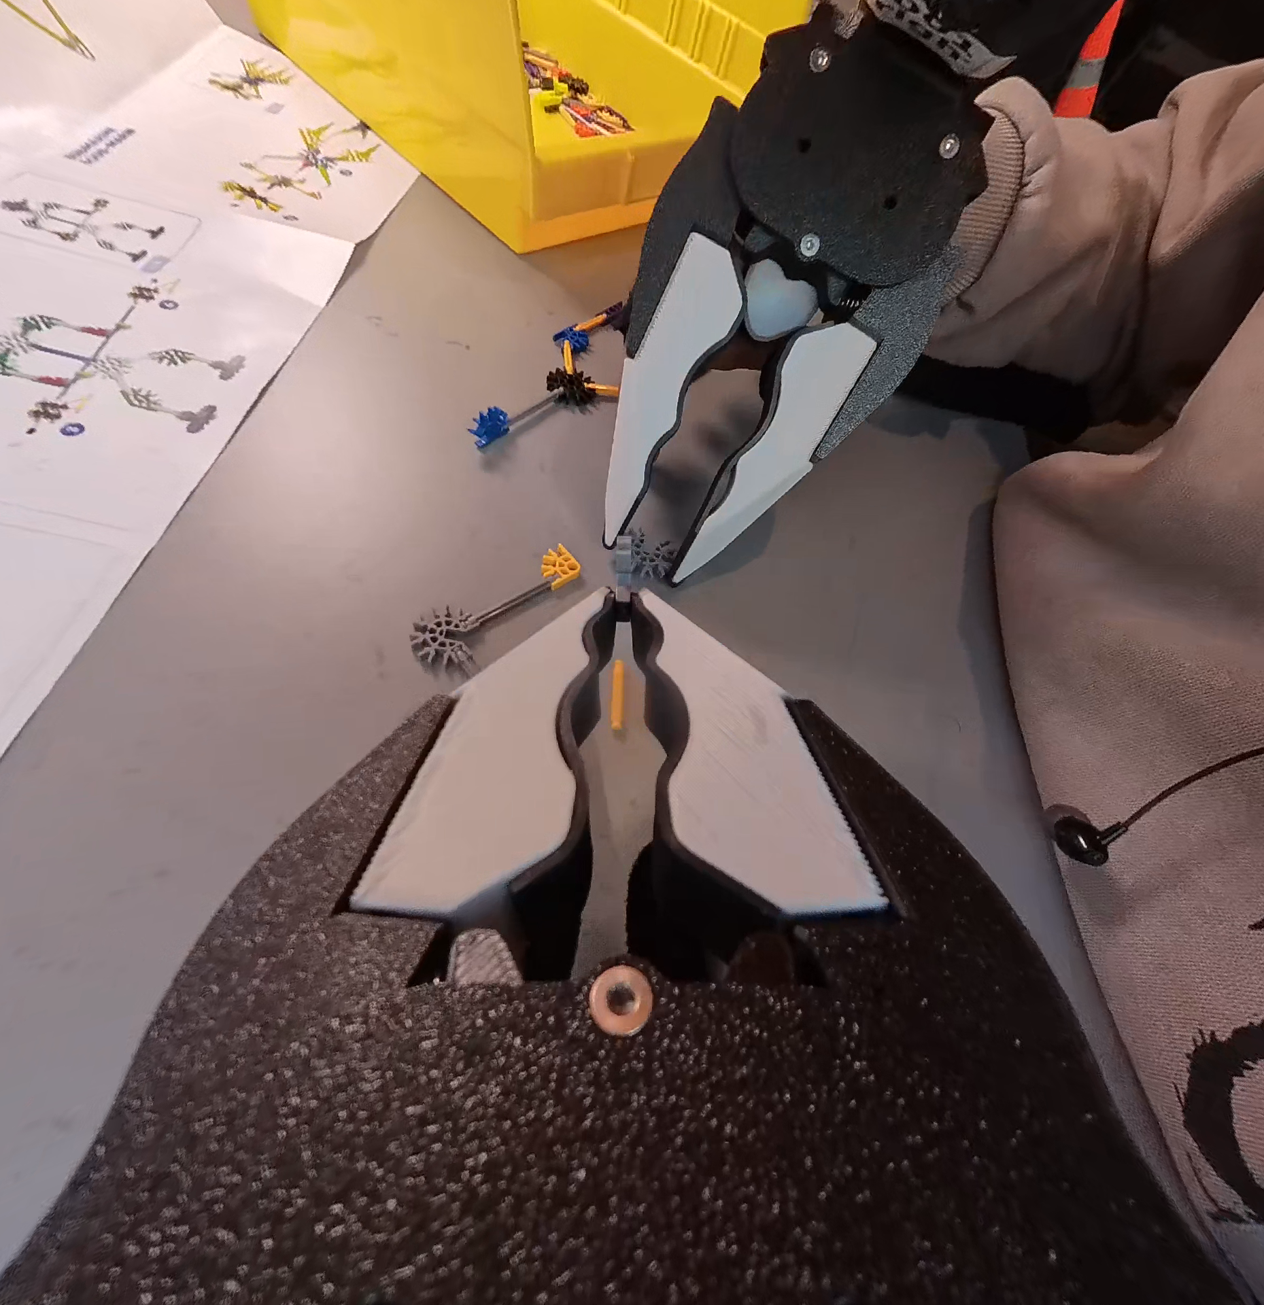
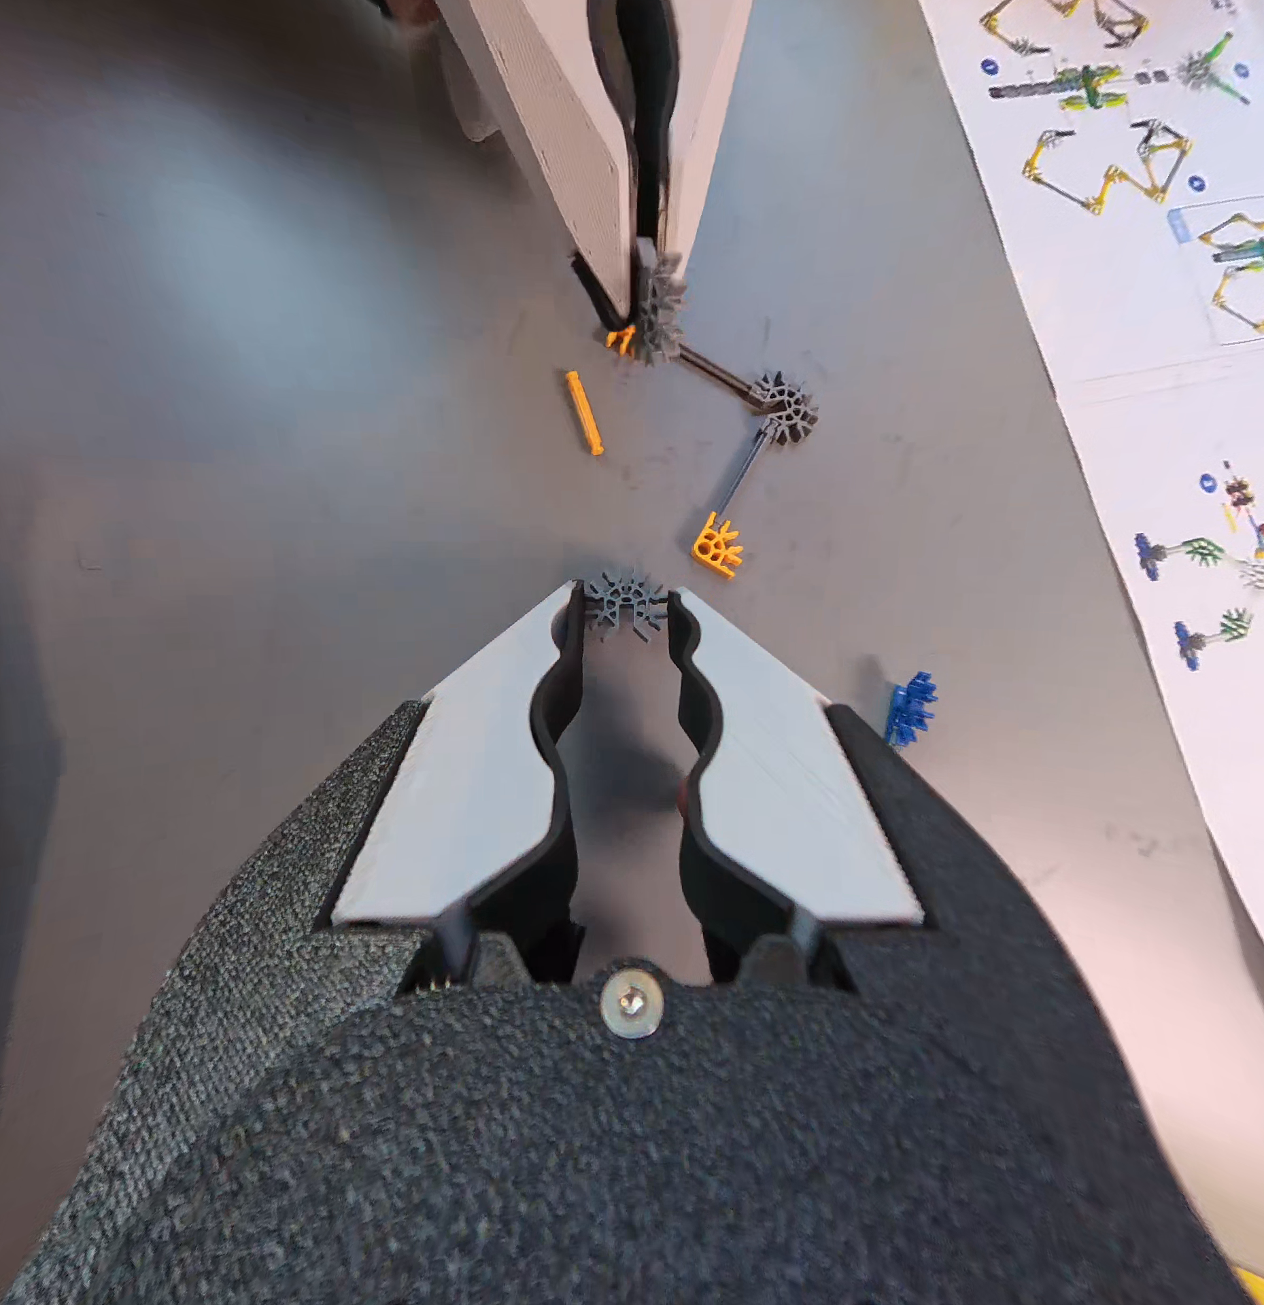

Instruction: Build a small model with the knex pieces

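Beyond left claw (image 1: 623, 600), yellow bin (image 1: 473, 106) appears.

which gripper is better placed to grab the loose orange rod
The left gripper, probably: the orange rod lies just beneath its fingers, farther from the right gripper. Both already pinch grey pieces, so either must release first.

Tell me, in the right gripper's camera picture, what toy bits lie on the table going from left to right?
Loose orange rod → small orange piece by the far gripper → grey snowflake connector in the right gripper → orange corner connector → dark grey round connector → blue connector → instruction sheet.
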The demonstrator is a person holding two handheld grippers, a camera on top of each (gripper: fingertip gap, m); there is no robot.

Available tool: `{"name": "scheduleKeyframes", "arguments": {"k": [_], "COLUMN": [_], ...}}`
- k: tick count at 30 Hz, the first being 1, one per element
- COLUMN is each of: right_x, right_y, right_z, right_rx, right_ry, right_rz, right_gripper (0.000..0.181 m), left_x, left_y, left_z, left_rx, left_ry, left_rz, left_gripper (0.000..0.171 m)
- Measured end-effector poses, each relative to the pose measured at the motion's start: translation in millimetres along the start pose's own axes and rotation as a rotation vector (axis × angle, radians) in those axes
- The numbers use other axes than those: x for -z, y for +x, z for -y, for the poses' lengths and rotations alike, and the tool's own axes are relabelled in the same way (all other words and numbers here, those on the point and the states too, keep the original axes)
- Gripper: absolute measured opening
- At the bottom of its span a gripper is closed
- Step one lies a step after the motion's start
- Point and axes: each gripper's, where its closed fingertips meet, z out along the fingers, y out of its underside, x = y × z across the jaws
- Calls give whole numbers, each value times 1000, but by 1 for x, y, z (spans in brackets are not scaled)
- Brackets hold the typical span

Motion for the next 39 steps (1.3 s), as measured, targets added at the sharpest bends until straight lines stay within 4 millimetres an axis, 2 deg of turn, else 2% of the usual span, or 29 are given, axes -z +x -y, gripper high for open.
{"name": "scheduleKeyframes", "arguments": {"k": [3, 9, 14, 19, 23, 26, 30, 32, 39], "right_x": [3, 24, 30, 31, 33, 34, 29, 25, 19], "right_y": [6, 0, 10, 17, 13, 4, -12, -17, -19], "right_z": [5, 60, 83, 87, 87, 84, 80, 78, 72], "right_rx": [-16, -149, -13, 42, 36, 65, 112, 142, 148], "right_ry": [43, 360, 462, 460, 482, 483, 448, 426, 395], "right_rz": [-30, 53, -156, -253, -205, -128, -47, -37, -13], "right_gripper": [26, 24, 25, 21, 21, 21, 21, 21, 21], "left_x": [-2, 0, 6, 10, 10, 13, 8, 4, -2], "left_y": [1, 11, 7, 7, 10, 13, 17, 23, 21], "left_z": [-3, 8, 28, 37, 37, 40, 31, 27, 16], "left_rx": [96, 365, 632, 709, 727, 703, 630, 605, 567], "left_ry": [-8, 67, 227, 292, 291, 292, 222, 184, 111], "left_rz": [-37, -195, -322, -371, -411, -431, -385, -383, -313], "left_gripper": [3, 3, 3, 3, 4, 17, 19, 12, 10]}}
